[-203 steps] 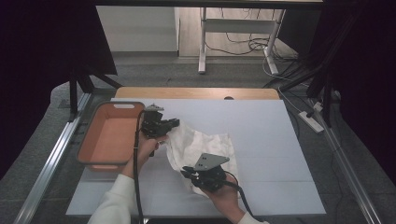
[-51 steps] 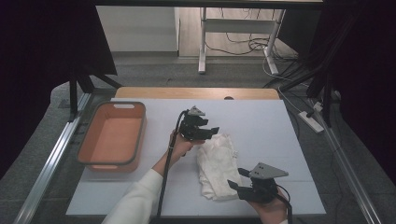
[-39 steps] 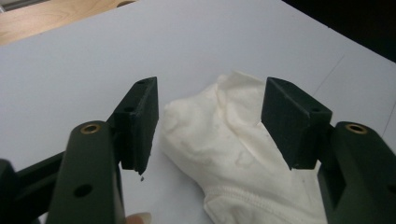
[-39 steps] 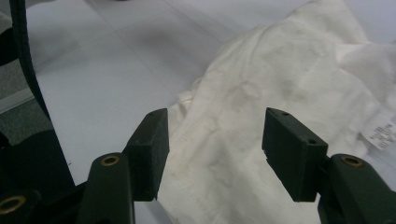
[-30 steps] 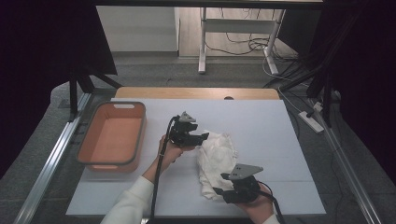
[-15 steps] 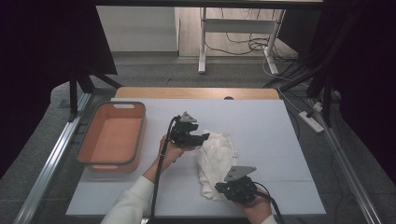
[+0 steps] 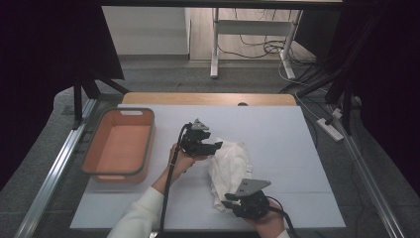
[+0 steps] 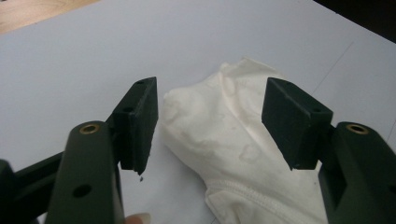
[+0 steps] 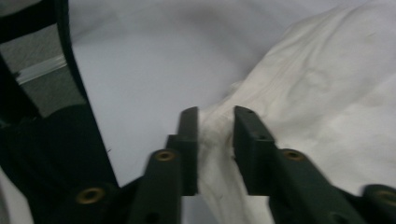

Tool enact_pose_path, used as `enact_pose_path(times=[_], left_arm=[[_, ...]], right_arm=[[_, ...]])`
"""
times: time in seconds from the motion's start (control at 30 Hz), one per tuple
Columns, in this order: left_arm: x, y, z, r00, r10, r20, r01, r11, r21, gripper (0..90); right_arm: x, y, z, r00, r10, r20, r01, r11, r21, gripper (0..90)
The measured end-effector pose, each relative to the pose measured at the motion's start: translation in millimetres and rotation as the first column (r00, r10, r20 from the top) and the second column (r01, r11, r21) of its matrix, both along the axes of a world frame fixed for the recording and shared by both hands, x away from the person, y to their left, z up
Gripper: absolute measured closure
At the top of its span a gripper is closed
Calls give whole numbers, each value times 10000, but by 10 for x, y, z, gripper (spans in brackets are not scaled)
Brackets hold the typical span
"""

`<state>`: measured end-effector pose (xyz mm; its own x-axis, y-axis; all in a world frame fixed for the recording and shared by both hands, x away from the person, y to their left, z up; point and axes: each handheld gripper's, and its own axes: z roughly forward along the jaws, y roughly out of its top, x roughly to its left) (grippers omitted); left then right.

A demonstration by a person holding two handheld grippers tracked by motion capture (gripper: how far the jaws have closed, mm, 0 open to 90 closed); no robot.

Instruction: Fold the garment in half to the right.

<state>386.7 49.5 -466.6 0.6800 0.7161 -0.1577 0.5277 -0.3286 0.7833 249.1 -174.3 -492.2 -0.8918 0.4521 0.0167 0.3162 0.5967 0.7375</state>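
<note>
A crumpled white cotton cloth [image 7: 229, 171] lies near the middle of the white-covered table [image 7: 297, 148], to the right of an empty orange plastic tub [image 7: 119, 148], and no label or writing can be read on any of them. The left claw [image 7: 214, 147] hovers at the cloth's far edge with its 2 jaws spread wide apart, the fabric [image 8: 233, 140] showing between them. The right claw [image 7: 229, 204] sits at the cloth's near edge, its jaws pinched on a fold of the fabric [image 9: 215, 133].
</note>
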Motion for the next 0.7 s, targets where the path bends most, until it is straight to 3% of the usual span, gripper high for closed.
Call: enact_pose_path(times=[0.13,0.27,0.33,0.43,0.53,0.63,0.7], left_arm=[[6,-4,-3,10000,-44,43,44,10000,-20,377],[3,-25,1,9994,-304,180,306,9994,-129,474],[8,-45,-5,9984,-523,216,526,9985,-126,552],[25,-86,-34,9964,-825,185,826,9966,-49,729],[61,-127,-84,9944,-1057,24,1057,9944,12,864],[100,-186,-141,9930,-1179,-66,1180,9928,206,887],[123,-218,-174,9925,-1216,-105,1219,9919,350,887]], right_arm=[[42,-120,102,9974,-656,284,638,9962,598,535],[101,-260,148,9921,-1208,345,1174,9892,872,524],[130,-313,159,9894,-1410,333,1373,9859,952,568],[155,-350,139,9890,-1443,331,1410,9863,860,723],[166,-342,107,9926,-1215,6,1210,9888,872,870],[129,-259,96,9966,-779,-258,801,9918,997,894],[87,-168,79,9989,-372,-280,395,9957,838,895]])
